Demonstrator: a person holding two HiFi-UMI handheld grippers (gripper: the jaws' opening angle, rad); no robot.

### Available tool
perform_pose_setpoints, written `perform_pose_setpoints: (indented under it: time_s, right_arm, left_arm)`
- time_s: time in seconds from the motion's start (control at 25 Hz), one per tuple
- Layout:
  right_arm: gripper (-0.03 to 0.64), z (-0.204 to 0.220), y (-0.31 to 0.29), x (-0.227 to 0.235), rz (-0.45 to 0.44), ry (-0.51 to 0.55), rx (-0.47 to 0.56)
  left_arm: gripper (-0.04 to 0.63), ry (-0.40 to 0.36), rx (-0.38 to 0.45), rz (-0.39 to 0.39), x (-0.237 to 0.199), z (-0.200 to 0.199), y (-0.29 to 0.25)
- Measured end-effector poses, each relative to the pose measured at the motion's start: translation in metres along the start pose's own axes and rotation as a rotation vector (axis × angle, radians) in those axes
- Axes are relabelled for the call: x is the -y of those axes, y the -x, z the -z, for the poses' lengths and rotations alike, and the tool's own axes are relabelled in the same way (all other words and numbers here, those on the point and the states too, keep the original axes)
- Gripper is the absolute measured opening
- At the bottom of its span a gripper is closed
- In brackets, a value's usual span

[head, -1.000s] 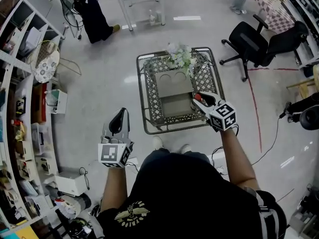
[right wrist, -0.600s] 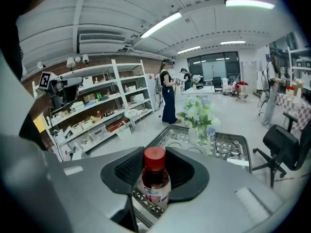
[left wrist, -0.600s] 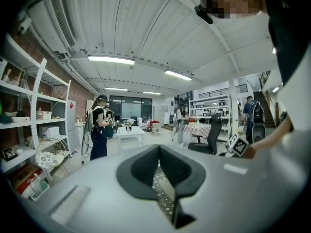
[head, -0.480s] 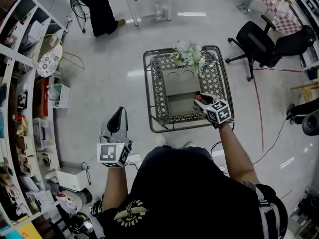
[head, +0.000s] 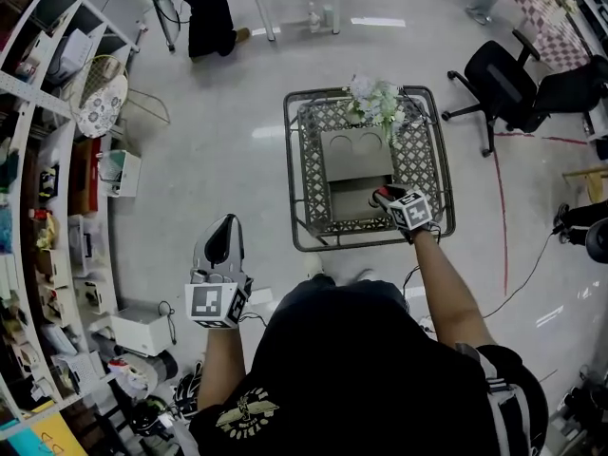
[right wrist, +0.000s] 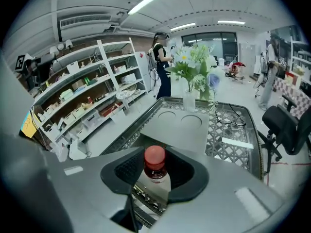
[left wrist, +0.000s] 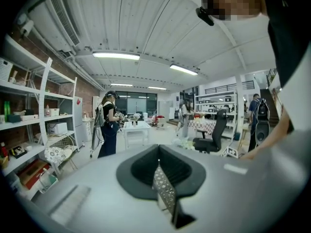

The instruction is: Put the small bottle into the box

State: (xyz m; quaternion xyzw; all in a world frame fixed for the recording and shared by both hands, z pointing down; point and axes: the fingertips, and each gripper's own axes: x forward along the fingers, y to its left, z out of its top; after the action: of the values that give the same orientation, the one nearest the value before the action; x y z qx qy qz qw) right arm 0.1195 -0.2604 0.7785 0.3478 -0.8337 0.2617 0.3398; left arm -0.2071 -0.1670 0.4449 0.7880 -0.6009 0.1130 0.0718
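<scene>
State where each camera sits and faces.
Head view: on the person's head, steeply down at table and box; left gripper, right gripper, arms show.
Left gripper view: on left gripper, level across the room; shut jaws show.
Right gripper view: on right gripper, down toward the box; jaws hold small bottle.
Shared: head and right gripper views show the box.

We see a glossy grey floor (head: pixel 209 160) with a red line (head: pixel 501 226) (right of the desk (head: pixel 312 174)), white shelving (head: pixel 43 188) along the left, a black office chair (head: pixel 503 79) beyond the desk's far right corner, and strip lights (left wrist: pixel 115 56) on a white ceiling (left wrist: pixel 160 28).
</scene>
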Motion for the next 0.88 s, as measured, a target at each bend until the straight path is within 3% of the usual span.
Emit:
perform_pose_setpoints:
  time_s: [0.56, 0.76, 0.84, 0.88]
  right_arm:
    - [0.146, 0.034, -0.035, 0.011, 0.07, -0.029, -0.073]
    - [0.178, 0.026, -0.023, 0.006, 0.055, -0.053, -0.021]
    - [0.173, 0.013, -0.008, 0.003, 0.074, -0.051, 0.027]
    - [0.139, 0.005, 0.002, 0.001, 0.088, -0.044, 0.056]
  left_arm:
    - [0.0, 0.0, -0.017, -0.026, -0.01, 0.009, 0.013]
    - [0.0, -0.006, -0.002, -0.003, -0.004, 0.005, 0.011]
    - [0.0, -0.008, 0.008, 0.012, -0.003, 0.001, 0.008]
    - [0.0, -0.007, 0.014, 0.019, -0.002, -0.001, 0.006]
